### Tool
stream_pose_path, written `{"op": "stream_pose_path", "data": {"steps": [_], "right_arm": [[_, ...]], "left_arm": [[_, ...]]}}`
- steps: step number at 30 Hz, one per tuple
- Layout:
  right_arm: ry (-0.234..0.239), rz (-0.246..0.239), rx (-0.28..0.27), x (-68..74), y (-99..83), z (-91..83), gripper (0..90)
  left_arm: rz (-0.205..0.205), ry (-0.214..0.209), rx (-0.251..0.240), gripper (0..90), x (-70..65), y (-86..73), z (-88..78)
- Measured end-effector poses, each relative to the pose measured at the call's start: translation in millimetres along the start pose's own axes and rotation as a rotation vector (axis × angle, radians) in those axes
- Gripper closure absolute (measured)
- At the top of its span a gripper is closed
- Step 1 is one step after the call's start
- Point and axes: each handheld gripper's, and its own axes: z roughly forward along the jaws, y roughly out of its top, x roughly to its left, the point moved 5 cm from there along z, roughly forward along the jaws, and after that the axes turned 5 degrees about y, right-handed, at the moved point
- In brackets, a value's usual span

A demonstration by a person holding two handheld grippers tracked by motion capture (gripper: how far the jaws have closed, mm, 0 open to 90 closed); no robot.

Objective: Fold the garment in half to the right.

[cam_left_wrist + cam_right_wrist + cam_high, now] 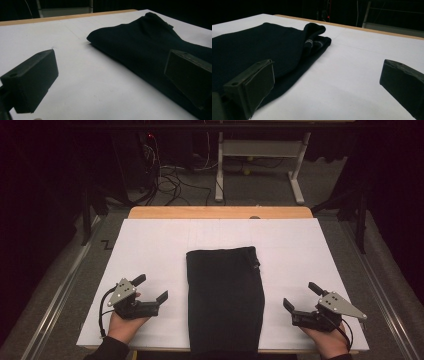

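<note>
A dark folded garment (225, 300), most likely trousers or shorts, is laid flat on the white sheet (150, 250) that covers the table. It lies between the two claws, with its near end at the table's front edge.

The left gripper (152, 289) is rested on the sheet with its jaws wide apart, and nothing is held in them. The cloth's long side is found just in front of its jaws. The right gripper (300, 295) is also held wide open and empty, and the cloth's other long side is found just ahead of it. In the right gripper view, small white lettering (312, 42) is seen where the far end of the cloth is bunched up.

The next step is judged to be a grab at the two sides, perhaps for another fold. To do it well, each claw should be slid in low, so that one jaw is pushed under the cloth's edge and the other is kept on top. All the layers should be pinched together, not only the top one. Both sides should be lifted evenly, so the cloth is not pulled crooked.
</note>
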Motion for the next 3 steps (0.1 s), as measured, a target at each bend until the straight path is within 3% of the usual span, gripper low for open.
{"op": "stream_pose_path", "data": {"steps": [3], "right_arm": [[-0.007,-0.005,-0.003,0.6,0.2,-1.2,0.1]], "left_arm": [[0.013,-0.003,-0.009,0.0,-2.3,2.2,-1.2]]}}
